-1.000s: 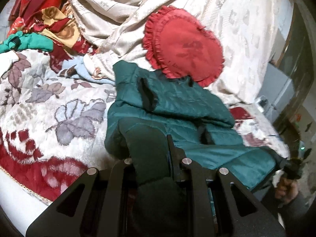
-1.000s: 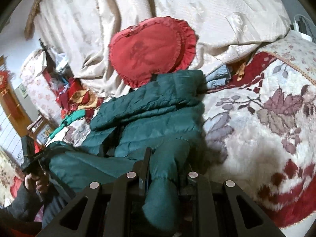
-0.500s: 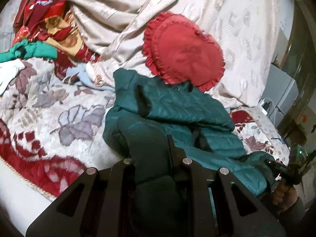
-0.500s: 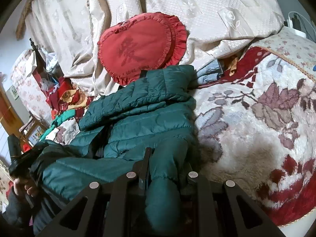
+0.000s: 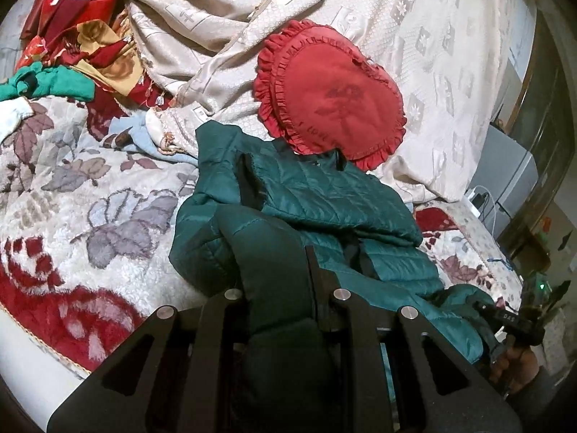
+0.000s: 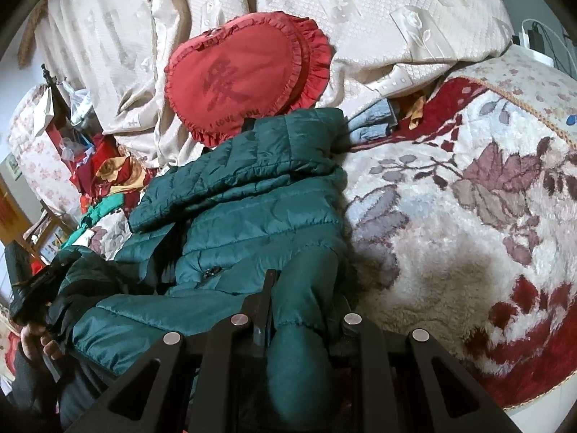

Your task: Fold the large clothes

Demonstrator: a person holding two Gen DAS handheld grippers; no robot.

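On floral blanket (image 5: 90,216), green jacket (image 5: 324,195) lengthwise toward red pillow (image 5: 328,97), left gripper (image 5: 277,288) and right gripper (image 6: 303,299) each clamping a sleeve.

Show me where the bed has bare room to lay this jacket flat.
Bare floral blanket lies on the right-gripper side of the jacket, and again on its other side. Crowded: the red cushion touches the jacket's far end, and a clothes pile fills the far left corner.

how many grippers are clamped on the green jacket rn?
2. The left hand-held gripper is shut on one cuff end of the green jacket; the right hand-held gripper is shut on the other end, each visible at the other view's edge.
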